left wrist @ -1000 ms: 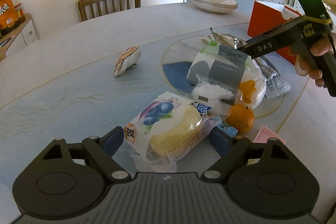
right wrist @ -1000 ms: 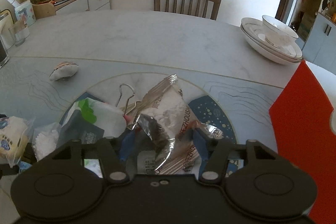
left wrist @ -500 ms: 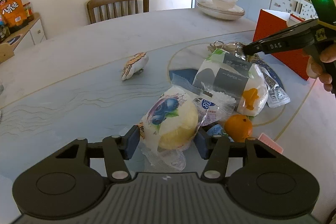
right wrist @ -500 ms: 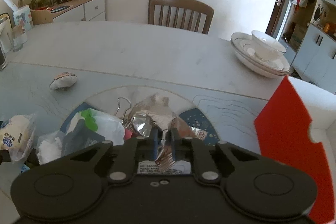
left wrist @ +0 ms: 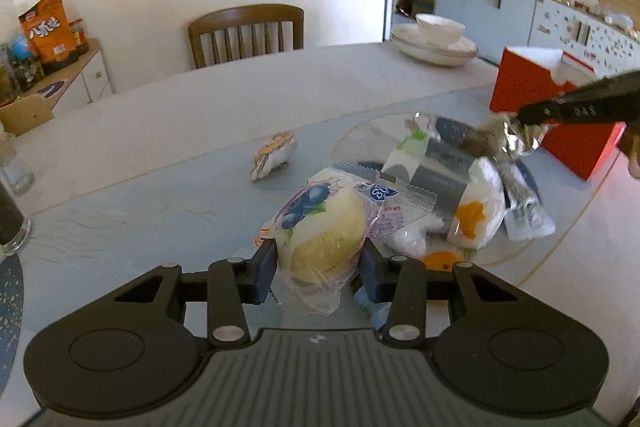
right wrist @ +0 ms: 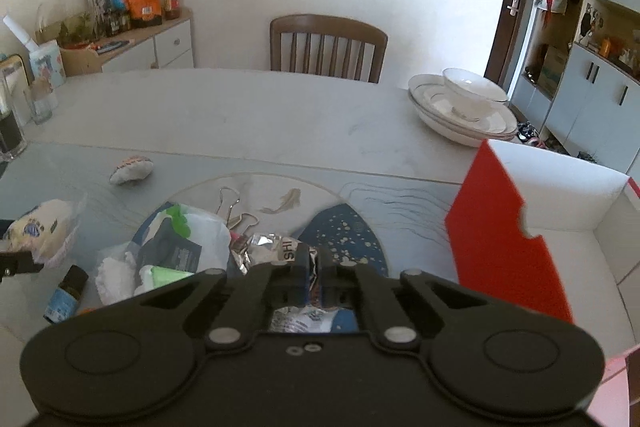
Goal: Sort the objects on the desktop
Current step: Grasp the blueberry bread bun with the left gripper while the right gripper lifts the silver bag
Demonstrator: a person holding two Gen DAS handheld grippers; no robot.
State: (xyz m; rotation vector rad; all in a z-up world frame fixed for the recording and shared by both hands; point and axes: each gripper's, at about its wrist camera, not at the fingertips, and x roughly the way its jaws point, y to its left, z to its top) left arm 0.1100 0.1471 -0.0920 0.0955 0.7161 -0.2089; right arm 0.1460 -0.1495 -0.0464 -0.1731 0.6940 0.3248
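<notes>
My left gripper is shut on a blueberry bread packet and holds it above the table; the packet also shows at the left of the right wrist view. My right gripper is shut on a crumpled silver foil wrapper, seen lifted over the pile in the left wrist view. Below lie a tissue pack, an orange, a small blue bottle and binder clips.
A red and white open box stands at the right, beside my right gripper. A small striped pouch lies apart to the left. Stacked plates with a bowl sit at the back. Glasses stand at the left edge. A chair is behind.
My left gripper closed on the bread packet and lifted it. My right gripper closed on the foil wrapper and raised it off the pile, toward the red box.
</notes>
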